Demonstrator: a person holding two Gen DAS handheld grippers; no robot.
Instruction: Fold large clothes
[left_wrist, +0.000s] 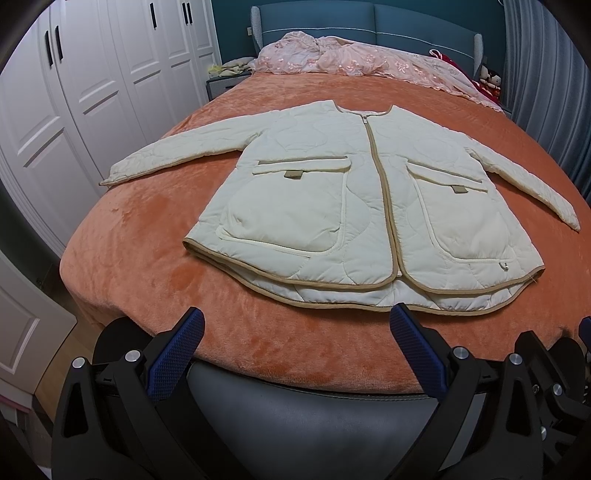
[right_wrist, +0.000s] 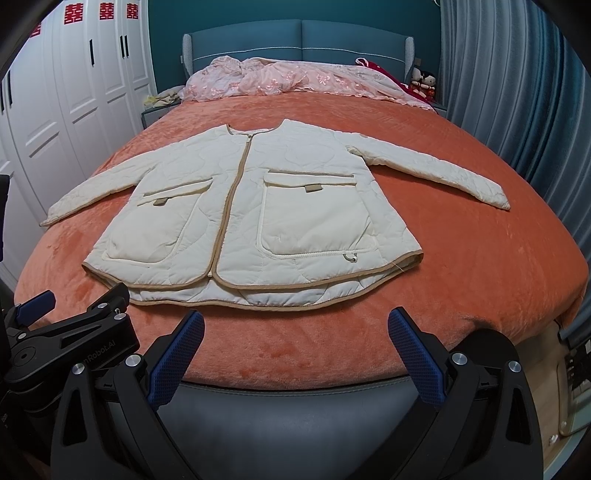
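Note:
A cream quilted jacket (left_wrist: 332, 206) with tan trim lies flat, front up and zipped, on an orange bedspread (left_wrist: 140, 236), both sleeves spread out to the sides. It also shows in the right wrist view (right_wrist: 258, 214). My left gripper (left_wrist: 295, 325) is open and empty, held above the foot of the bed, just short of the jacket's hem. My right gripper (right_wrist: 295, 325) is open and empty too, at the same distance from the hem. The left gripper also shows at the left edge of the right wrist view (right_wrist: 74, 325).
A crumpled pink quilt (left_wrist: 351, 59) lies at the head of the bed under a teal headboard (left_wrist: 369, 22). White wardrobe doors (left_wrist: 92, 92) stand to the left, grey curtains (right_wrist: 517, 92) to the right. A dark padded footboard (left_wrist: 314, 413) runs below the grippers.

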